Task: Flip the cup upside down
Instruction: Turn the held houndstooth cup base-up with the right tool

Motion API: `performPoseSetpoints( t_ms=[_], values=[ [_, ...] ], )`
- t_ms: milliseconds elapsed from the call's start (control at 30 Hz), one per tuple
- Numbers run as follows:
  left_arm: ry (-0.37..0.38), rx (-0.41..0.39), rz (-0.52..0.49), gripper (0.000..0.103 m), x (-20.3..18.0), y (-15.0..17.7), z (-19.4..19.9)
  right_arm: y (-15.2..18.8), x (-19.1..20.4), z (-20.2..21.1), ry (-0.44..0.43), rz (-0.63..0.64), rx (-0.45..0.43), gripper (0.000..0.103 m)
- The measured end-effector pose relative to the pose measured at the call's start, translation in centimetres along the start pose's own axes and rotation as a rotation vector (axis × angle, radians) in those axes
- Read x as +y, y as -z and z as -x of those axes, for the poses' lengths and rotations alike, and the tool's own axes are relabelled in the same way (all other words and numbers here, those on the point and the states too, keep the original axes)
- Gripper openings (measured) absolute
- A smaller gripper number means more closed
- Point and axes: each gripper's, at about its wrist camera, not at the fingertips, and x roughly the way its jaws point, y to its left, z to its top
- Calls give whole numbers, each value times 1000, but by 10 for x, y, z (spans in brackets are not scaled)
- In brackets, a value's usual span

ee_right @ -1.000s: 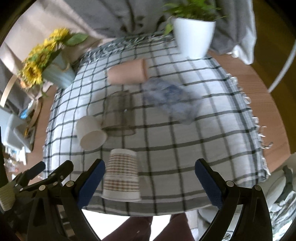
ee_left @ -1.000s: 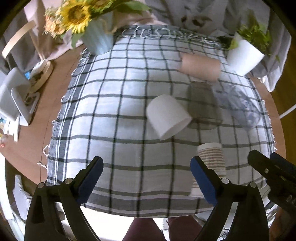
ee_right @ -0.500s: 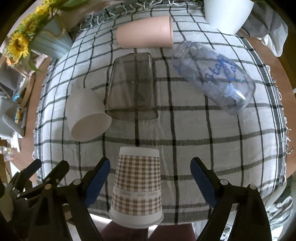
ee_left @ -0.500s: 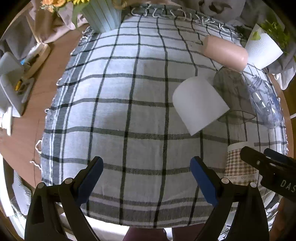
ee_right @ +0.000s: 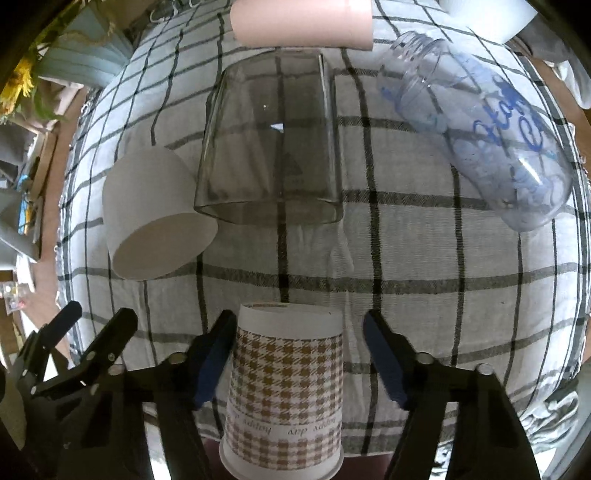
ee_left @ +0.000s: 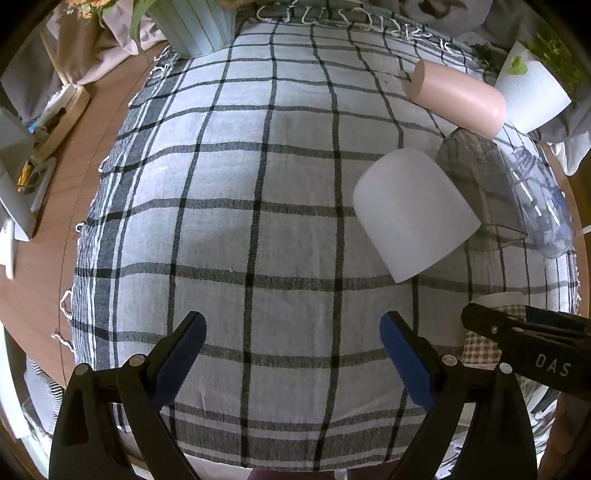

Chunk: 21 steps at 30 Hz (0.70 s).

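Note:
A brown-checked paper cup (ee_right: 284, 395) stands upside down on the checked cloth near the front edge. My right gripper (ee_right: 299, 358) is open, its blue pads on either side of the cup; the left pad is close to the cup wall, the right one apart. In the left wrist view the same cup (ee_left: 480, 350) is partly hidden behind the right gripper's black arm. My left gripper (ee_left: 291, 354) is open and empty over bare cloth. A white cup (ee_right: 155, 218) lies on its side further back, also seen in the left wrist view (ee_left: 413, 214).
A clear glass tumbler (ee_right: 269, 151), a pink cup (ee_right: 303, 22) and a clear plastic bottle with blue writing (ee_right: 480, 125) lie on the checked cloth (ee_left: 240, 184). A blue-green vase (ee_left: 195, 26) and a white plant pot (ee_left: 532, 96) stand at the back.
Both grippers moved forward and lower over the table. The right gripper came down around the checked cup and its jaws narrowed. The cups have not moved.

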Motion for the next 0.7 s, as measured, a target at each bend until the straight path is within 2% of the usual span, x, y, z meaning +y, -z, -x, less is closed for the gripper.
performPoseSetpoints(
  t_ms=[67, 167, 300, 533, 700],
  values=[
    [2, 0, -2, 96, 1, -2, 0, 0, 0, 0, -15, -5, 0, 56],
    [0, -8, -9, 96, 3, -4, 2, 2, 0, 5, -3, -4, -21, 56],
    [6, -32, -20, 96, 3, -6, 10, 5, 3, 24, 5, 3, -91, 56],
    [3, -75, -39, 96, -2, -10, 21, 10, 8, 71, 72, 21, -320, 56],
    [-12, -93, -7, 96, 3, -11, 20, 8, 15, 70, 94, 26, -424, 56]
  ],
)
